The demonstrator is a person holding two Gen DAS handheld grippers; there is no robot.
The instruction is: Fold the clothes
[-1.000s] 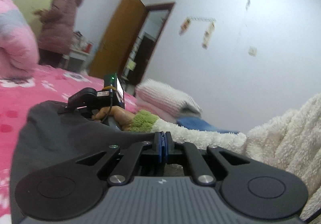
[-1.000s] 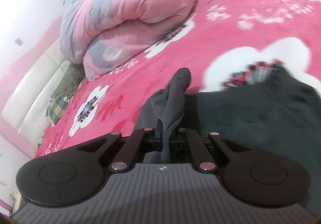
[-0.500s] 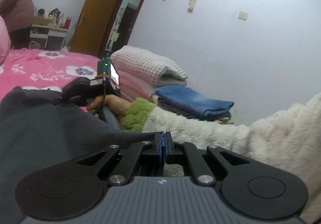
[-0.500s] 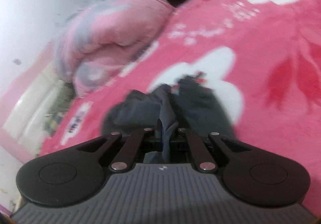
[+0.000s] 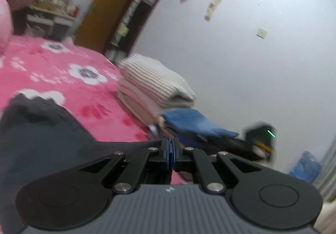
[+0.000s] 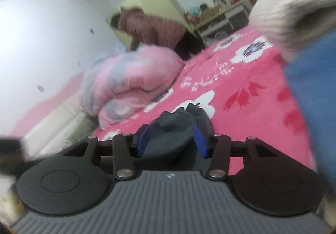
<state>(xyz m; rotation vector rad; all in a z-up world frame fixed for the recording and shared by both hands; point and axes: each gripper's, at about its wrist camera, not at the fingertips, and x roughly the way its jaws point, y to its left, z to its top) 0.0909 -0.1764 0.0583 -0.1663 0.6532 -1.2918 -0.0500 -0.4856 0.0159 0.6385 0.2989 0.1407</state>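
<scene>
Dark grey garment (image 5: 42,135) is lying on the pink bedspread (image 5: 63,78); left gripper (image 5: 170,145) is pinching its edge, while only the right view shows the right gripper (image 6: 172,139) spread around bunched cloth.

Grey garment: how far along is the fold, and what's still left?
Done: a folded stack and a blue piece sit at the bed's edge. In hand: the left claw is shut on the grey garment; the right claw is open with the cloth bunched between its fingers. Left: the garment lies spread and rumpled, not yet a neat fold or stacked.
</scene>
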